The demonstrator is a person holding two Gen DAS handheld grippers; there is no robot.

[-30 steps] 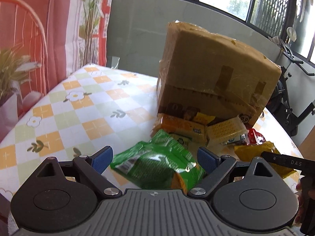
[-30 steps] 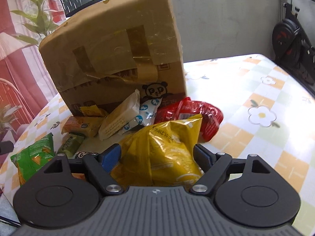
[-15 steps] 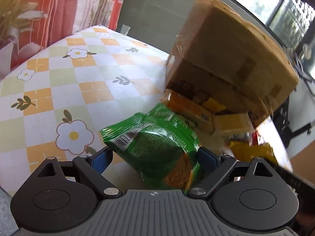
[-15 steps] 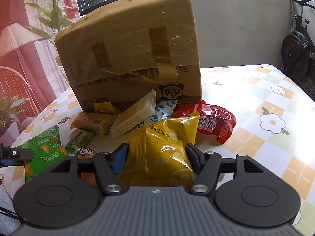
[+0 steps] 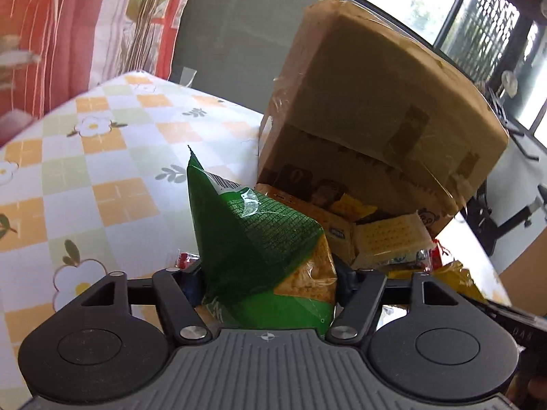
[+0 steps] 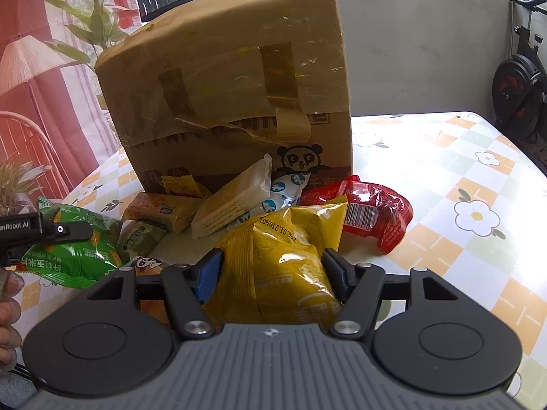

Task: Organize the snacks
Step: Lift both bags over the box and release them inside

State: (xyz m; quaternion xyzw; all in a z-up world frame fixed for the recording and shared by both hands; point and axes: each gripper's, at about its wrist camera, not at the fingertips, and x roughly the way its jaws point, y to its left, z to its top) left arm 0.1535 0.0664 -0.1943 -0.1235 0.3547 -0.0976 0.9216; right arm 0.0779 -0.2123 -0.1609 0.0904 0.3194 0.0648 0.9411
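My left gripper [image 5: 270,282] is shut on a green snack bag [image 5: 259,249], which stands up crumpled between its fingers; it also shows at the left of the right wrist view [image 6: 73,249]. My right gripper [image 6: 271,273] is shut on a yellow snack bag [image 6: 290,259]. A taped cardboard box [image 6: 232,102] lies on its side behind a pile of snacks: a red bag [image 6: 372,215], a cracker pack [image 6: 232,201], an orange pack [image 6: 160,208] and a small green packet [image 6: 138,239].
The table has a checked floral cloth [image 6: 461,184]. An exercise bike [image 6: 519,82] stands off the far right edge. A plant [image 6: 92,24] and red curtain stand at the left. The left gripper's body [image 6: 30,229] sticks in from the left.
My left gripper has closed on the green bag and tipped it upright. My right gripper has closed on the yellow bag and moved slightly toward the box.
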